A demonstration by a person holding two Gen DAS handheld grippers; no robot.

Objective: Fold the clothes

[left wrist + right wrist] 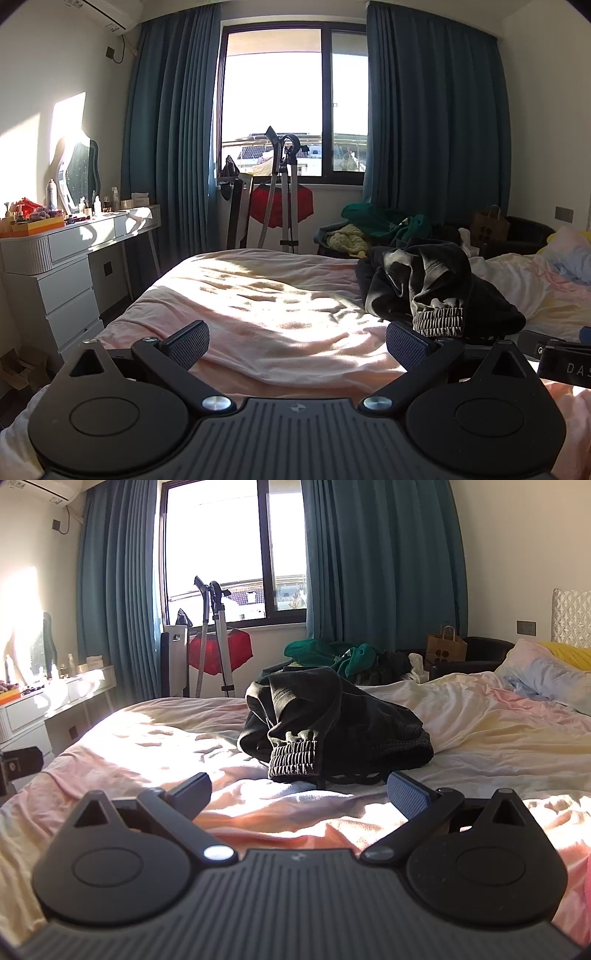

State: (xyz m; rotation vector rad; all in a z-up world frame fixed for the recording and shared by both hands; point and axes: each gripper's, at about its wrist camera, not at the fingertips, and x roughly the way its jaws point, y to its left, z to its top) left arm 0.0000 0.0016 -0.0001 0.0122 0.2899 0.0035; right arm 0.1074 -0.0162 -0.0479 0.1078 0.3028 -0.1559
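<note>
A crumpled dark garment (436, 291) with a ribbed elastic cuff lies in a heap on the bed (258, 295). In the right wrist view the garment (325, 723) sits just ahead, its cuff facing me. My left gripper (297, 343) is open and empty, low over the sheet, with the garment ahead to its right. My right gripper (299, 794) is open and empty, a short way in front of the cuff. Part of the right gripper (565, 360) shows at the right edge of the left wrist view.
A pile of green and yellow clothes (332, 655) lies beyond the bed's far side. Pillows (546, 675) lie at the right. A white dresser (66, 258) with bottles stands left. A garment steamer (284, 192) and red cloth stand by the window.
</note>
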